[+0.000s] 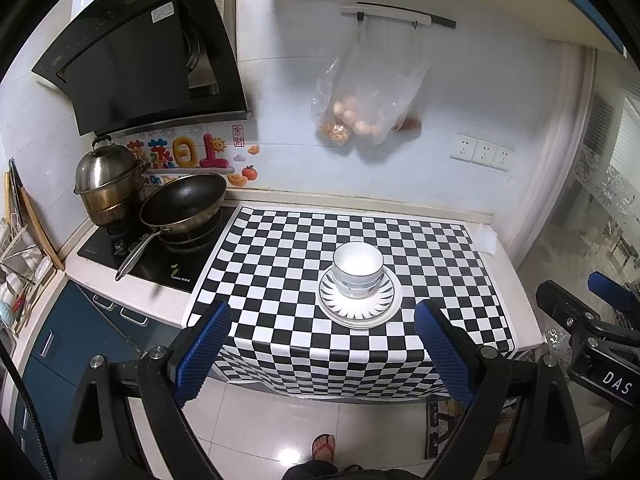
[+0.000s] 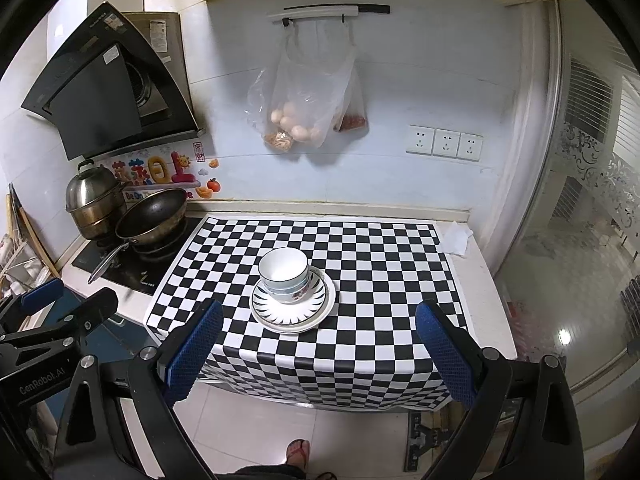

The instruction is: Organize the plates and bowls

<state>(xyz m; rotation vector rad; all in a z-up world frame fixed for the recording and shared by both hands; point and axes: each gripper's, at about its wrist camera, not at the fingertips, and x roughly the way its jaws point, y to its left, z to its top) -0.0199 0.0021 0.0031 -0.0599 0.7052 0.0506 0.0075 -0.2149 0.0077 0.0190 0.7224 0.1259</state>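
Left wrist view: bowls (image 1: 357, 270) are sitting stacked on plates (image 1: 360, 307).
Both grippers (image 1: 322, 346) (image 2: 318, 346) are hanging wide, holding nothing; leaving the neat stack alone looks best.

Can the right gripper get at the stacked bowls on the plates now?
Probably yes. The right gripper is open and empty, and nothing stands between it and the bowls on the checkered cloth.

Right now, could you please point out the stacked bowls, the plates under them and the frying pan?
stacked bowls (image 2: 285, 276): right wrist view, outer wall.
plates (image 2: 280, 317): right wrist view, front rim.
frying pan (image 1: 182, 200): left wrist view, dark inside.
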